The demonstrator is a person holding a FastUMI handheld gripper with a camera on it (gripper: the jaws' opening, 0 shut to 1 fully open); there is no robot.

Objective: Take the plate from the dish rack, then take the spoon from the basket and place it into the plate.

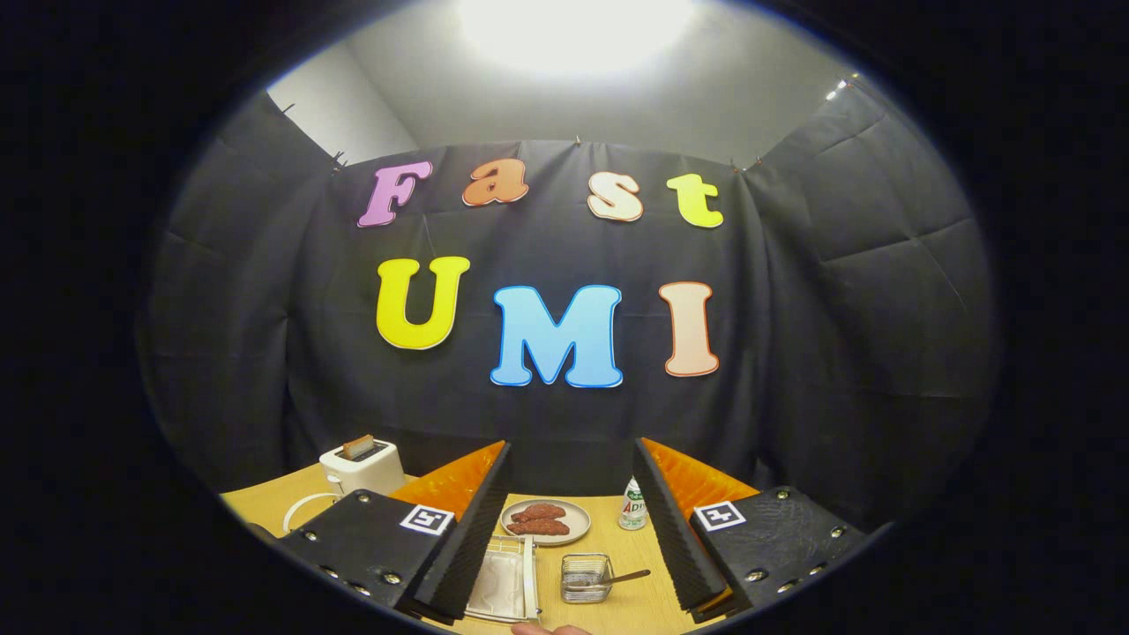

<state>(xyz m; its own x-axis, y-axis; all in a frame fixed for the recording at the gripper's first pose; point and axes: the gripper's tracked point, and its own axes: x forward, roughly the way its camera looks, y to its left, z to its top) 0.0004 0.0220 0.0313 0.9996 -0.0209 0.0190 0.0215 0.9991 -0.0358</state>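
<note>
White dish rack (504,586) lies below wide, empty fingers (571,529); plate-taking step; next, descend and grip its plate.

Your gripper (571,520) hangs above the counter (635,608), fingers (467,538) spread wide, nothing between them but air. Below the gap, near side: white dish rack (504,589) by the left finger, plate in it hard to make out. Just right of it, wire basket (586,578) with the spoon (622,578) handle sticking out to the right. Beyond those, a plate (545,521) with reddish-brown food. A small bottle (631,506) stands beside the right finger. White toaster (360,466) with a slice in it, far left. A fingertip (549,629) shows at the counter's near edge.
</note>
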